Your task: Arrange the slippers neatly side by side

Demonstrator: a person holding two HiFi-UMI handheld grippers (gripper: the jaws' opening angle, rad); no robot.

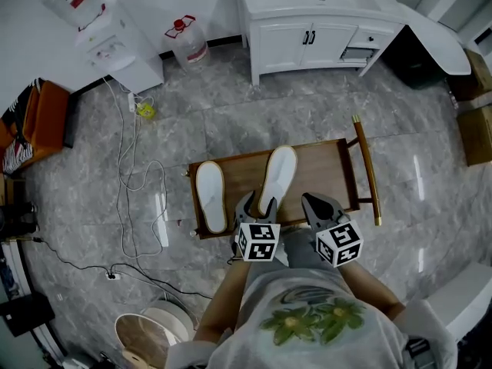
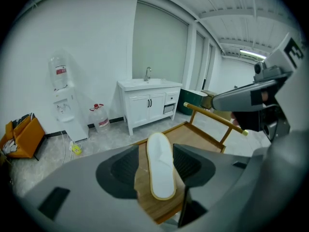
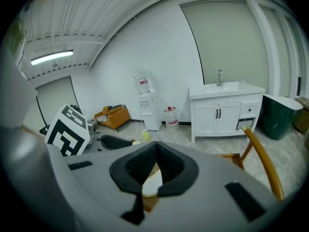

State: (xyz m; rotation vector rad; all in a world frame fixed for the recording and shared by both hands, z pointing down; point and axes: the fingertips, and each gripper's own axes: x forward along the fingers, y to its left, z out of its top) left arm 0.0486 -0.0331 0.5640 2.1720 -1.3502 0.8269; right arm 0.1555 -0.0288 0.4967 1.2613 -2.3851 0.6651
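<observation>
Head view alone shows second white flat slipper (image 1: 211, 196), left of first white flat slipper (image 1: 278, 174) on brown wooden desk (image 1: 327, 171). Jaws: left hand-held gripper (image 1: 258, 204) spread astride first white flat slipper; right hand-held gripper (image 3: 157, 166) pressed together, empty.

the heel of the angled slipper (image 1: 277, 175) at the bench's (image 1: 323, 167) near edge is covered by the left gripper (image 1: 258, 204) in the head view. in the right gripper view only a pale slipper edge (image 3: 147, 182) shows below the right gripper (image 3: 156, 151), whose closed jaws and body cover the rest. the orange seat (image 1: 46, 118) is cut off by the head view's left edge. the water bottle's (image 1: 188, 43) label is too small to read.
</observation>
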